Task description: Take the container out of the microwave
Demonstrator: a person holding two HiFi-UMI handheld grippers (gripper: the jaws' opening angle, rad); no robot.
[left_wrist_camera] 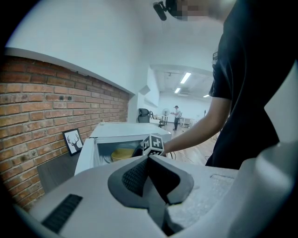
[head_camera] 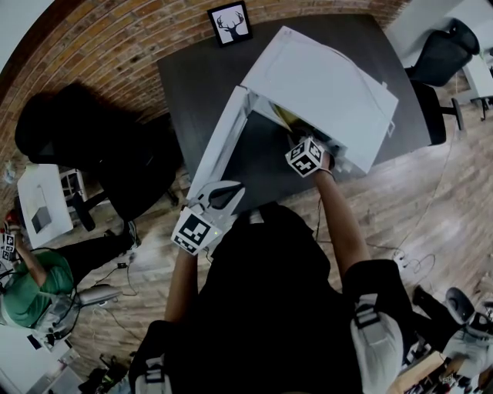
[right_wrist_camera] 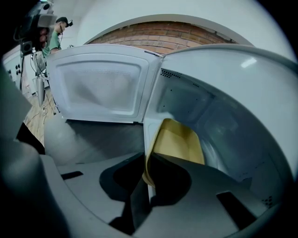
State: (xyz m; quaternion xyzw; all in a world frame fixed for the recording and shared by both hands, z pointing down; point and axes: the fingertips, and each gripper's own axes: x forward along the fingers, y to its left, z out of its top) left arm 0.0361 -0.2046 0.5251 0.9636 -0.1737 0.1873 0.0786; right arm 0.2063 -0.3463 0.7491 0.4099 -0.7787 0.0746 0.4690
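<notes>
A white microwave [head_camera: 327, 85] stands on a dark table [head_camera: 192, 77] with its door [head_camera: 219, 150] swung open to the left. Inside it sits a yellow container [right_wrist_camera: 179, 142], also seen in the left gripper view [left_wrist_camera: 122, 154]. My right gripper [right_wrist_camera: 148, 179] reaches into the cavity and is shut on the container's near rim, which is tilted up. In the head view only its marker cube and wrist [head_camera: 306, 156] show at the opening. My left gripper [head_camera: 222, 194] hangs in front of the door's lower edge, shut on nothing [left_wrist_camera: 148, 162].
A framed deer picture [head_camera: 230, 23] leans on the brick wall behind the table. Black office chairs stand at the left [head_camera: 85, 138] and the far right [head_camera: 443, 54]. A person in green [head_camera: 31, 285] sits at the lower left. Cables lie on the wooden floor.
</notes>
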